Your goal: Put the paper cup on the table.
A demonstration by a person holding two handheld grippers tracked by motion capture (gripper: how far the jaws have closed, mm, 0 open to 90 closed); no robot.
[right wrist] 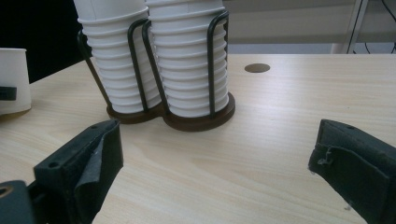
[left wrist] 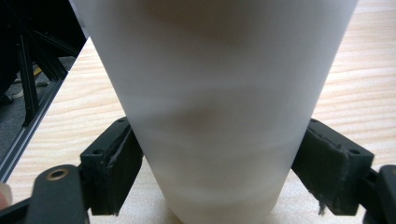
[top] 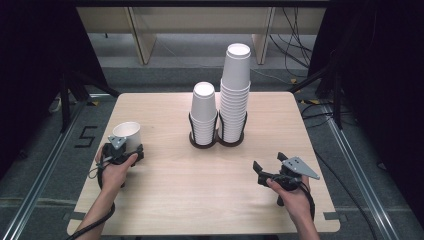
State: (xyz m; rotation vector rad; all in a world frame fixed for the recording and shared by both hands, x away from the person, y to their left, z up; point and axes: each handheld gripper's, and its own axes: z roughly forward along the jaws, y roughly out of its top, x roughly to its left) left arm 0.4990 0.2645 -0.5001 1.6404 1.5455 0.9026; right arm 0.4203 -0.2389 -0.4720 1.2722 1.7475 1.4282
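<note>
Nearest to us, at the table's (top: 210, 200) near edge, our two forearms come in from below, each hand carrying a gripper. Our left gripper (top: 124, 150) sits near the left edge of the pale wooden top, and its jaws are closed around a single white paper cup (top: 127, 135) that stands upright on the wood with its mouth open to the ceiling. In the left gripper view the cup (left wrist: 219, 107) stands between the two black jaws, and the pads (left wrist: 119, 163) on either side lie against its lower wall, so we hold it low down near its base; the base appears to rest on the table. Our right gripper (top: 270, 167) rests well apart from it, toward the right side of the table, with its jaws spread wide and nothing between them; in the right gripper view only bare wood lies between the two black jaws. Farther out, near the middle of the table toward its far edge, we see a dark double cup holder (top: 216, 140) with wire uprights, and two stacks of white cups stand in it upside down: the shorter stack (top: 204, 112) on the left and the taller stack (top: 235, 92) touching it on the right. The right gripper view shows the same holder (right wrist: 187, 120) ahead of our open jaws, with a round hole (right wrist: 257, 68) in the tabletop beyond it. Past the table lies grey floor with cables.
</note>
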